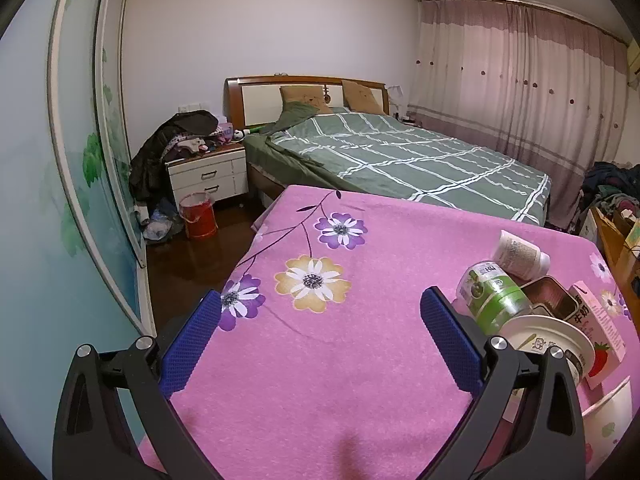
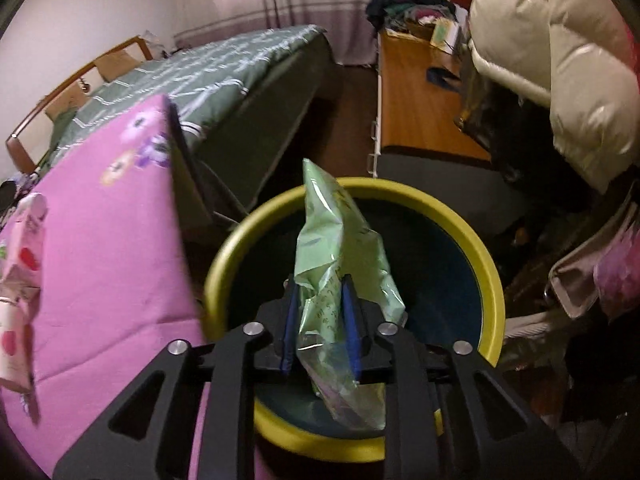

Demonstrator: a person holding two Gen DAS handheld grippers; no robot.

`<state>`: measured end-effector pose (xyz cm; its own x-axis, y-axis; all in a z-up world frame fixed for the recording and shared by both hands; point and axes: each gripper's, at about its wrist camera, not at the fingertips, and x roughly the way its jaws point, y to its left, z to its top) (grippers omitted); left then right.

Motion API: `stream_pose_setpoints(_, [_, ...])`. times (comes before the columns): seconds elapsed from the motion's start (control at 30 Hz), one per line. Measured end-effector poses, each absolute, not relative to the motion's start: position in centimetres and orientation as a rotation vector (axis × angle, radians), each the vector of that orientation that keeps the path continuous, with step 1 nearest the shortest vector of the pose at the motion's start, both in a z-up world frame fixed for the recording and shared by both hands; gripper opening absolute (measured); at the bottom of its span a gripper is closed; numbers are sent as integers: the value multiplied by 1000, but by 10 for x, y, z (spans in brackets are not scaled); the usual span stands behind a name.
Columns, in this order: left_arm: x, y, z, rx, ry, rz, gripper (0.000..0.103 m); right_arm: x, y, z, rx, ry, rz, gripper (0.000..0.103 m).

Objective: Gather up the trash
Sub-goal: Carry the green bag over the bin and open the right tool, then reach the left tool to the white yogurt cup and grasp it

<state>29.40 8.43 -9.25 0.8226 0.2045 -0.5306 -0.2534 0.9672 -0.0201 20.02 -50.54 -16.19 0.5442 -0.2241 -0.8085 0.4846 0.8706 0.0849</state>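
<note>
Right gripper (image 2: 320, 320) clenched on green wrapper (image 2: 340, 248) above bin (image 2: 490, 280) (left gripper (image 1: 320, 320) released, idle); clinging film may snag when dropped.

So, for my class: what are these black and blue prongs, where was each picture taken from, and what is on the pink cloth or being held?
The prongs are two-finger grippers that a person holds, one per hand, each with a camera looking along its fingers. The left view shows the left gripper open and empty above a pink cloth. At its right edge lie a green bottle, a white tube, a tin, a bowl and a pink carton. In the right view, the right gripper pinches a green wrapper over a yellow-rimmed bin beside the cloth.
</note>
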Motion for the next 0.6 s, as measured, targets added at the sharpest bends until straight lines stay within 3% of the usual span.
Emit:
stream_pose_setpoints(0.1, [294,85,-92,-96,556,239,98,199,-509,-166,316,904,-448,40])
stream_pose_setpoints(0.6, [293,73,-92,-113,557,137,98,265,-421,-127,255,769,-235,47])
